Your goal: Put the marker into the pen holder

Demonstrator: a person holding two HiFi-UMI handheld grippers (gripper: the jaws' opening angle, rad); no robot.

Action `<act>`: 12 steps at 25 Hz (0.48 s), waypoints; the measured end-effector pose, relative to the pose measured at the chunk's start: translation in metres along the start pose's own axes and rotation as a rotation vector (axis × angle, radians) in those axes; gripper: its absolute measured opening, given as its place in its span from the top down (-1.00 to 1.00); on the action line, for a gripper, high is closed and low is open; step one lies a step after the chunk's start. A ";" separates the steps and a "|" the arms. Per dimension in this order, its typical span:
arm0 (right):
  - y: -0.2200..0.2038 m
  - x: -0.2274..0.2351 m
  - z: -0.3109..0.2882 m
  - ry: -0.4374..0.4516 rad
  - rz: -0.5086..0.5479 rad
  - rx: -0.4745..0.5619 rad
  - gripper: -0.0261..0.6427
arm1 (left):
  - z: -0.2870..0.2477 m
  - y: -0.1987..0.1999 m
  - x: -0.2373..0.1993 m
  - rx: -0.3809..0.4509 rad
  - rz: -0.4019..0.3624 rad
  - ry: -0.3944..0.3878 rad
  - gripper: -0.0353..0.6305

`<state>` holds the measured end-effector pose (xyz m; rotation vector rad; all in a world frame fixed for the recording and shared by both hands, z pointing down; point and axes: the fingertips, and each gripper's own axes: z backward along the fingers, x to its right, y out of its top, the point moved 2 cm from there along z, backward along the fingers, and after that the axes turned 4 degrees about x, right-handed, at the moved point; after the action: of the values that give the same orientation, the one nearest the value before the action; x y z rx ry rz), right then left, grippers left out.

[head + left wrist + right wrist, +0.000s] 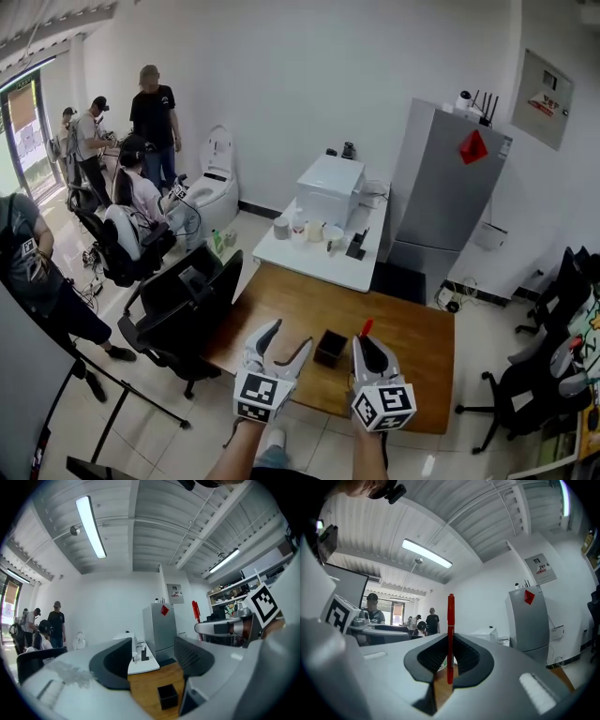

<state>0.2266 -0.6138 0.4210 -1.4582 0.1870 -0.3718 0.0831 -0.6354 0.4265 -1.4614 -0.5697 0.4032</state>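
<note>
My right gripper [367,341] is shut on a red marker [450,634], which stands upright between its pads; only the marker's red tip [366,327] shows in the head view. A small black square pen holder [330,347] sits on the brown wooden table [412,347], just left of the right gripper and right of the left one. In the left gripper view the pen holder [168,696] lies low between the jaws, farther ahead. My left gripper [287,340] is open with nothing in it. The right gripper with the marker [195,612] shows at the right of that view.
A black office chair [184,305] stands at the table's left edge. Beyond the table is a white table [323,255] with cups and a white box, then a grey fridge [448,178]. More chairs [544,361] stand at the right. Several people [150,112] are at the far left.
</note>
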 end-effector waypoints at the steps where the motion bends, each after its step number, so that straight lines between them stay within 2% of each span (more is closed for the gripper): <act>1: 0.004 0.002 -0.010 -0.002 0.010 0.005 0.82 | -0.011 0.003 -0.007 0.009 -0.001 -0.010 0.04; 6: 0.023 0.012 -0.065 -0.014 0.047 0.040 0.82 | -0.058 0.026 -0.045 0.072 -0.018 -0.036 0.04; 12: 0.018 0.012 -0.105 -0.041 0.053 0.049 0.82 | -0.086 0.028 -0.081 0.102 -0.012 -0.060 0.04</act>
<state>0.2042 -0.7147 0.3925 -1.4086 0.1825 -0.3013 0.0710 -0.7502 0.3880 -1.3514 -0.5970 0.4611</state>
